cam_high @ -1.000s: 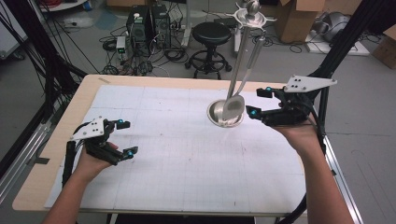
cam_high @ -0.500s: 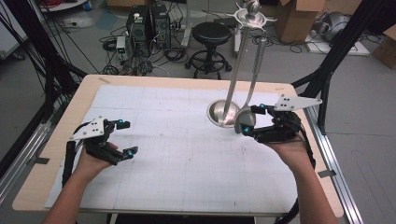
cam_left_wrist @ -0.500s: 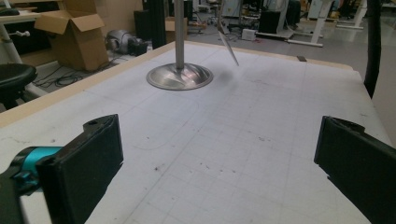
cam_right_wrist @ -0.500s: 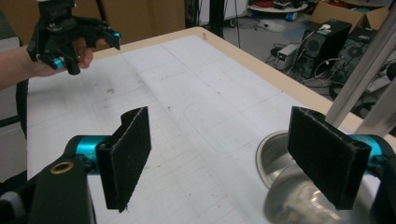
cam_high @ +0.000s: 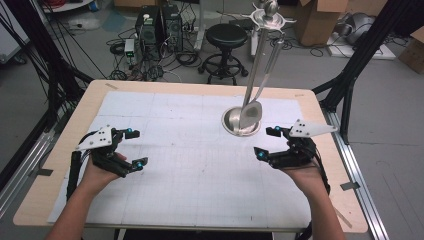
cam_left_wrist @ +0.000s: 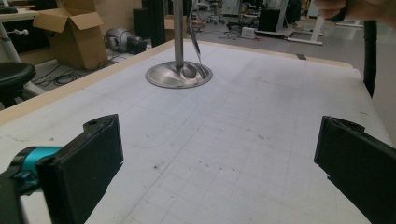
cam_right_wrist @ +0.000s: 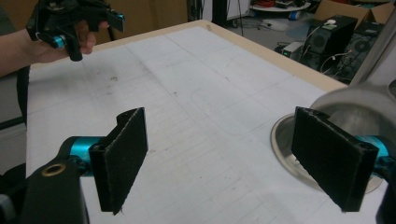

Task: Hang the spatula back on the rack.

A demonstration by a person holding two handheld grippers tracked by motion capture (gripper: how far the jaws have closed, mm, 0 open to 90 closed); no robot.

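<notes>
The worktop (cam_high: 320, 107) is a pale wooden board, almost wholly covered by a white gridded mat (cam_high: 200, 170) that stops short of the wood on every side, leaving a bare tan rim all round. Most of the mat is free surface: the broad middle between the two hands, the near edge and the far left corner carry nothing.

Toward the far right of the mat stands a metal utensil stand (cam_high: 260, 60), its round dished base (cam_high: 232, 125) on the mat and its pole rising to a knobbed top with hooks. A steel ladle (cam_high: 251, 114) hangs from a hook, its bowl low over the base.

The right claw (cam_high: 267, 144) sits just nearer than the base and apart from it, close to the right edge. Its jaws have just been opening and now stand wide with nothing between them; in the right gripper view the base's rim (cam_right_wrist: 285, 144) lies just past the right jaw.

The left claw (cam_high: 136, 148) is held near the left edge, well apart from the stand, jaws wide and empty, with open mat ahead of it.
</notes>
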